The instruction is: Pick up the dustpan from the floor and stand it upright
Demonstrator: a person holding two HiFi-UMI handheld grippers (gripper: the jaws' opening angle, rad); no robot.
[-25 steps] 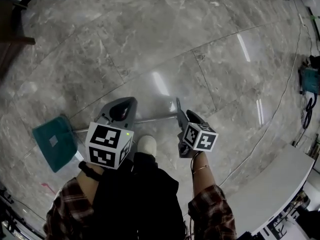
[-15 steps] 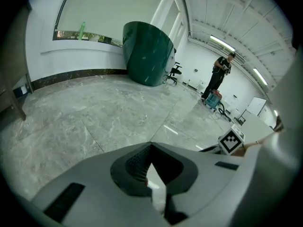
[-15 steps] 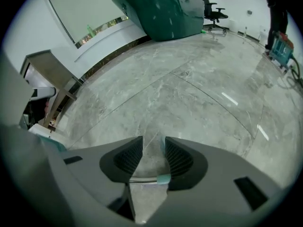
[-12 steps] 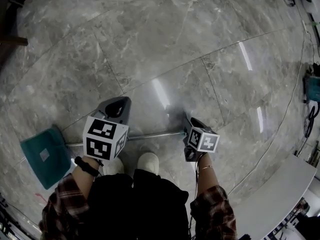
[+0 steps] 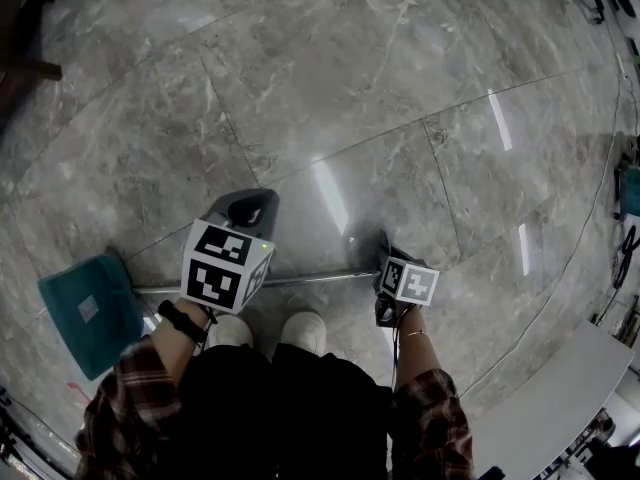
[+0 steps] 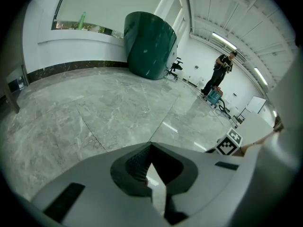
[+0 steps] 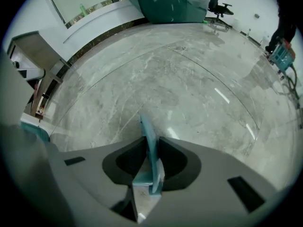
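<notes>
Fingers of right gripper [image 7: 149, 143], just closing, clamp dustpan handle [image 5: 300, 280]; left gripper [image 6: 150, 145] pressed together; shoes [image 5: 305, 330] beside handle.

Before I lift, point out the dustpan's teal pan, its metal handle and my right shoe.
teal pan [image 5: 85, 313], head view, centre of the flat scoop.
metal handle [image 5: 310, 279], head view, bare shaft just above the shoes.
right shoe [image 5: 305, 330], head view, white toe cap.

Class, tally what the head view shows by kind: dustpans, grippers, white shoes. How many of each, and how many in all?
Dustpan: 1
Grippers: 2, the left gripper and the right gripper, whose jaws have just been closing on the dustpan
White shoes: 2
Total: 5
</notes>
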